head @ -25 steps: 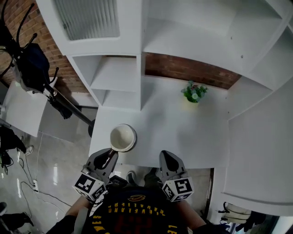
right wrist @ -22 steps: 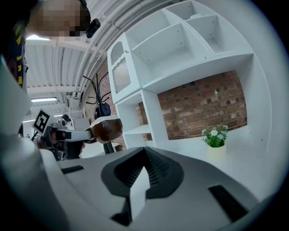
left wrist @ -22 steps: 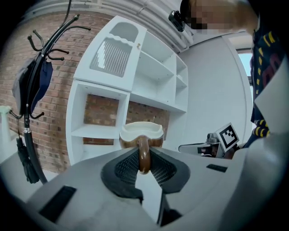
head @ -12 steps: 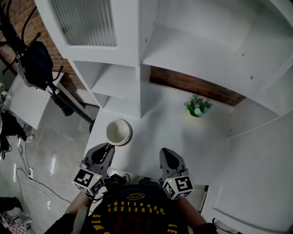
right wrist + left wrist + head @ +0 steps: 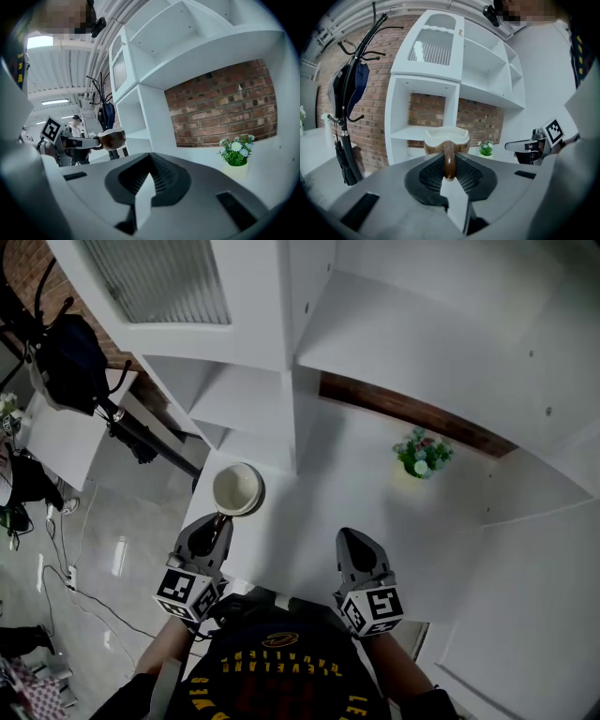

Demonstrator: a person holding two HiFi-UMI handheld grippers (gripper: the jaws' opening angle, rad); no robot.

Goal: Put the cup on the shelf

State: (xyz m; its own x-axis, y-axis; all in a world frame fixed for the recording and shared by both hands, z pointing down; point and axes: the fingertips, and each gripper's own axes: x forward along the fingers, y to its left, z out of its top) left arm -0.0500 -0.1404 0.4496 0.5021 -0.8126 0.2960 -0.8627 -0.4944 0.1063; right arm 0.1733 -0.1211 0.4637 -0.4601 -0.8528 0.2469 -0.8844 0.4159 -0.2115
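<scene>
A brown cup [image 5: 237, 488] with a cream inside hangs upright over the left edge of the white counter [image 5: 347, 493], just in front of the shelf unit's lower open compartments [image 5: 239, 390]. My left gripper [image 5: 217, 524] is shut on its handle [image 5: 449, 161], and the cup's bowl [image 5: 446, 139] sits beyond the fingertips. My right gripper [image 5: 353, 540] is shut and empty, level with the left one over the counter's front edge. The right gripper view shows the cup [image 5: 112, 139] from the side, with the left gripper [image 5: 89, 140] behind it.
A small potted plant [image 5: 422, 454] stands at the back right of the counter against the brick wall. A coat stand [image 5: 75, 362] with a dark bag is left of the shelf unit. A person [image 5: 76, 125] stands far behind.
Both grippers have moved forward toward the shelf unit, and the cup has travelled with the left one, closer to the lower left compartments. Neither grip has changed.
</scene>
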